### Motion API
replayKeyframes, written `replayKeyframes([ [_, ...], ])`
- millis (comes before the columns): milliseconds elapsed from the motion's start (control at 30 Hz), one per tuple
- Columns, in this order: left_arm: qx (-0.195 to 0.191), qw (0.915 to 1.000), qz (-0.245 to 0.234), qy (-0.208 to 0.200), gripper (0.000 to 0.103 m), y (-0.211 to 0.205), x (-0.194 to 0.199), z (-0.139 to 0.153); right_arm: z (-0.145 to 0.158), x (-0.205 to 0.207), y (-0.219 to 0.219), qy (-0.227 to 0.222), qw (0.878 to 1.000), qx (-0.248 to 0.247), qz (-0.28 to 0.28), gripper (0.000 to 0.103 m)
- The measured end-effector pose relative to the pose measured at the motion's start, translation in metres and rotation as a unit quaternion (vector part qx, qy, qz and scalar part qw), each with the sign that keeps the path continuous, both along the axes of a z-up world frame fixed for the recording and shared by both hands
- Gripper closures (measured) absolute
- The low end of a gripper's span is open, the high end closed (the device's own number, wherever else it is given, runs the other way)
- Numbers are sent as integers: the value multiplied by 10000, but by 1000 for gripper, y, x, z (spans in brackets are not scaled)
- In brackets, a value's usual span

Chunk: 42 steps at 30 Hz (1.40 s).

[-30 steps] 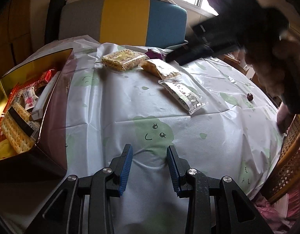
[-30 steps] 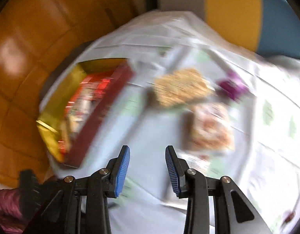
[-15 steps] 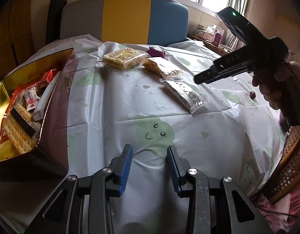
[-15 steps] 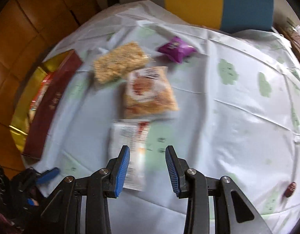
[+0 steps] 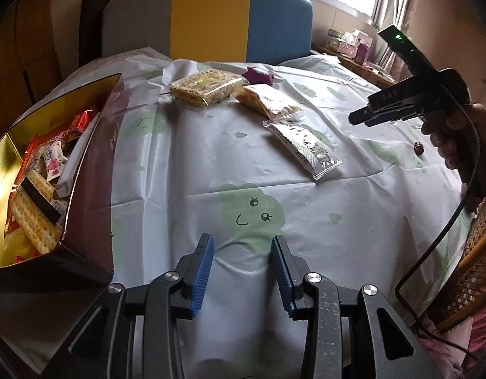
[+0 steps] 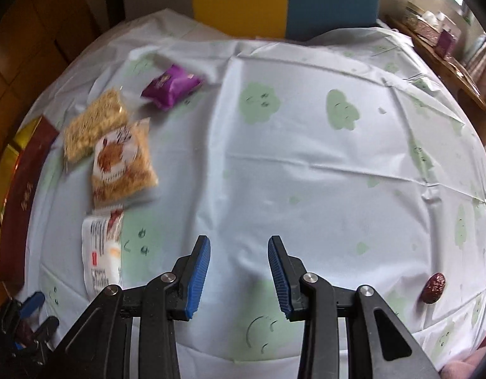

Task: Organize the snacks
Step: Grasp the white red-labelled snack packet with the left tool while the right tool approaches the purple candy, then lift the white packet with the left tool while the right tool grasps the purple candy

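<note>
Four snacks lie on the white tablecloth (image 5: 192, 170): a clear pack of yellow crackers (image 5: 205, 87), a purple packet (image 5: 258, 74), an orange-and-white packet (image 5: 268, 101) and a white printed packet (image 5: 306, 147). A gold box (image 5: 94, 101) holding several snacks stands at the left. My left gripper (image 5: 242, 271) is open over the near cloth, with nothing between its fingers. My right gripper (image 6: 239, 271) is also open and holds nothing. It hangs over bare cloth, right of the white packet (image 6: 102, 249) and the orange-and-white packet (image 6: 123, 164). A red date (image 6: 434, 287) lies to its right.
A chair with a grey, yellow and blue back (image 5: 211, 22) stands behind the table. A wicker chair (image 5: 476, 268) is at the right edge, and a black cable (image 5: 432, 252) hangs from the hand (image 5: 454, 145) holding the right gripper (image 5: 360, 119). Boxes sit on the windowsill (image 5: 353, 44).
The right gripper has swung to the right across the table, away from the gold box, so the snacks now lie at the left of its view. The left gripper has stayed put.
</note>
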<state>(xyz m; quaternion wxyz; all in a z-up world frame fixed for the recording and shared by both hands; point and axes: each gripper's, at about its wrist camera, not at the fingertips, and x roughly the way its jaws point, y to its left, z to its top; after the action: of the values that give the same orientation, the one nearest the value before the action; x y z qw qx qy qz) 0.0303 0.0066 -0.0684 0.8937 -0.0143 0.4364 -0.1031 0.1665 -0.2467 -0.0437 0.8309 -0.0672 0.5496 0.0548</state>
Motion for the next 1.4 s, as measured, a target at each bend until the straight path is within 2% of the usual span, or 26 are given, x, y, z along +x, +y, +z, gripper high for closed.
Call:
replayKeyframes([
  [267,196,9991,84,365,64,-6,12,6,6,8,-21,-39,9985,150,-517,65],
  [533,-12,9992,113,390,64,-20,50,32,14,8,-30,-146,9957,234,-884,65],
  [667,-175,9983,47,555,61,-39,76,38,19,7,-34,-224,9942,346,-993,65],
  [867,-321,9958,25,855,55,-67,113,31,23,6,-36,-296,9925,496,-1073,65],
  [967,-141,9958,38,906,52,-80,127,23,26,6,-35,-327,9923,554,-1059,65],
  [1033,137,9956,130,922,52,-86,133,16,27,6,-36,-361,9919,598,-1061,65],
  [1100,111,9950,170,978,49,-88,137,10,27,6,-37,-346,9914,658,-1077,65],
  [1133,148,9953,175,946,51,-88,138,8,27,6,-36,-336,9914,678,-1067,65],
  [1167,217,9961,153,836,59,-90,136,9,27,6,-35,-330,9917,676,-1046,65],
  [1233,238,9974,-21,686,66,-92,132,10,27,6,-34,-331,9920,660,-1025,65],
  [1333,321,9984,-254,382,70,-88,115,12,26,7,-33,-333,9927,625,-980,65],
  [1400,360,9987,-249,253,70,-80,105,14,25,7,-34,-319,9926,629,-990,65],
])
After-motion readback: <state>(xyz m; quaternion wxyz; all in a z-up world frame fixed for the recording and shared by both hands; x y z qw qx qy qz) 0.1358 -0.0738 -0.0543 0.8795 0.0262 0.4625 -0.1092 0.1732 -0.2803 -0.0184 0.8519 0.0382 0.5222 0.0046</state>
